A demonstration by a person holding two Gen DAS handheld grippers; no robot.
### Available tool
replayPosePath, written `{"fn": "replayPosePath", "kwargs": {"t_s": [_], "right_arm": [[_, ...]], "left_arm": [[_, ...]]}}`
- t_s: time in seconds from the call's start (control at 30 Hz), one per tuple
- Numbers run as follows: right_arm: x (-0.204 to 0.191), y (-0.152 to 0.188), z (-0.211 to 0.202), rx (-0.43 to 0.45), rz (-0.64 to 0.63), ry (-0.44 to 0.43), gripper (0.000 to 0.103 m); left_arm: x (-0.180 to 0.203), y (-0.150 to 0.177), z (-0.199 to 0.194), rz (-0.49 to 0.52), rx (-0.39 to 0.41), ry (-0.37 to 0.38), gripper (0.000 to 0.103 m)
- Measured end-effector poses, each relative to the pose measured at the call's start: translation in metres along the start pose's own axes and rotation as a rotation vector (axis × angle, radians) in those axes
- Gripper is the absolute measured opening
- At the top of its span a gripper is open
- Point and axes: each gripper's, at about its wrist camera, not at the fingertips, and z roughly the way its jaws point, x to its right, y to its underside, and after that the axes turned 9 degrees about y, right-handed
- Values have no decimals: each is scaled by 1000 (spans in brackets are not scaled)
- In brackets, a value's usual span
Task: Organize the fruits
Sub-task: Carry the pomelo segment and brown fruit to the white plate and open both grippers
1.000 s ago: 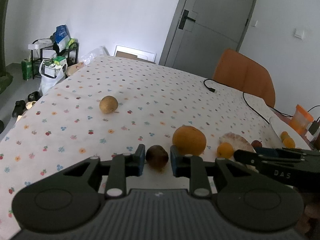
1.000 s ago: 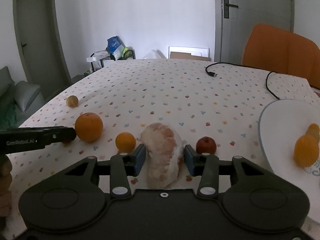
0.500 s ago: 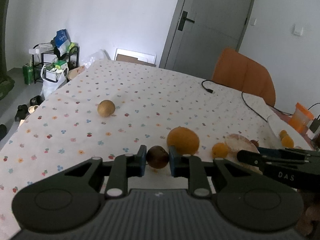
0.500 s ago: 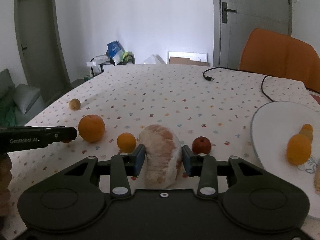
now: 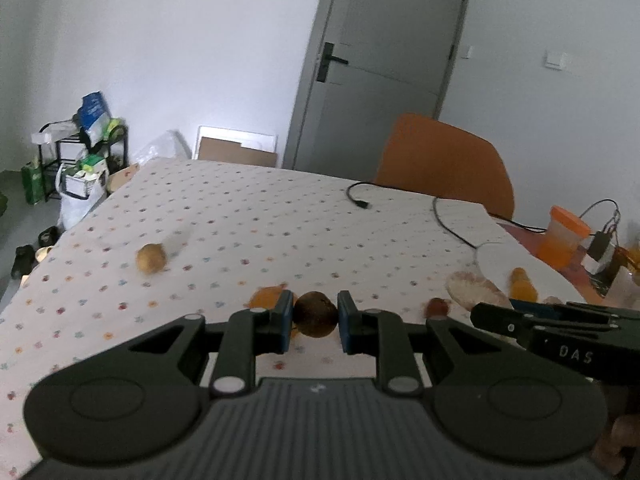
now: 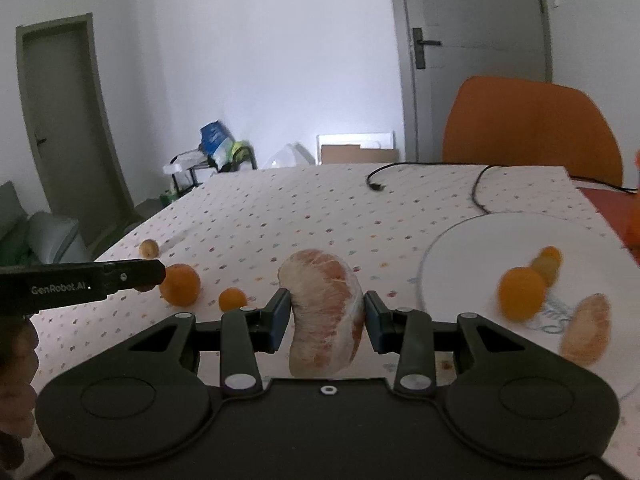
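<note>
Dotted tablecloth (image 6: 320, 216), left gripper (image 5: 312, 320) clamping brown fruit (image 5: 315, 314), right gripper (image 6: 325, 316) clamping pomelo segment (image 6: 326, 312)

White tablecloth (image 6: 304, 216) with small multicoloured dots; orange chair (image 6: 532, 128).

- Round dark-brown fruit (image 5: 315, 313): clamped between the left gripper's (image 5: 313, 322) blue pads, clear of the dotted cloth.
- Large peeled pomelo segment, white pith over orange flesh (image 6: 325, 307): upright, held in the right gripper (image 6: 325, 320).
- Large orange (image 6: 179, 284), small orange (image 6: 232, 298), tan round fruit (image 6: 148, 248): on the cloth.
- White plate (image 6: 472, 248): holds two orange fruits and a second peeled segment (image 6: 588, 330).
</note>
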Motion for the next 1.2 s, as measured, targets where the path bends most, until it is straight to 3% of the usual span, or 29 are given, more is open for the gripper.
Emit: {"fn": "replayPosePath", "kwargs": {"t_s": [0.67,1.1,1.2], "right_arm": [[88,12,-45,69,128,116,38],[123,24,-38,62,202,145,38],[126,23,-34,69,213,130,44]], "left_arm": [[89,-9,35,137,-18,118,22],[127,-5,65,198,-56,166,22],[132,-5,71,203,-62,180,22]]}}
